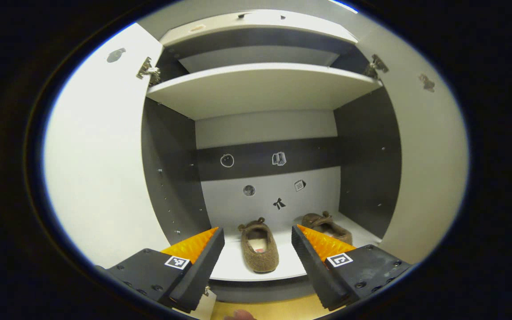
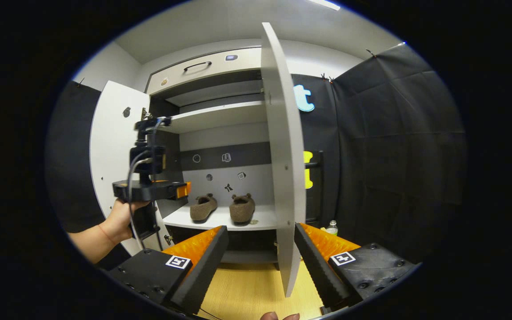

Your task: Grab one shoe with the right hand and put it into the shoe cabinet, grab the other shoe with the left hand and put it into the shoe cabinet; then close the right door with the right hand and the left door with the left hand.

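Shoe cabinet loaded, doors yet to close

Shoe cabinet (image 2: 220,120) stands open, with white shelves, a dark interior and a drawer with a handle on top. Its right door (image 2: 282,155) is seen edge-on in the right gripper view, swung out between the spread fingers of the right claw (image 2: 260,242), which grips nothing. Judged from this, that door comes next; pushed near the hinge or glancing off the thin edge, the claw could slip past and the door swing back.

Left door (image 1: 100,169) lies wide open beside the left claw (image 1: 258,244), also open and empty, held by a hand (image 2: 120,220) at the cabinet's front.

Two brown fuzzy slippers (image 1: 259,249) (image 1: 327,226) sit side by side on the bottom shelf (image 1: 238,266). The nearer one's heel is close to the shelf's front edge, so a closing door might catch it.
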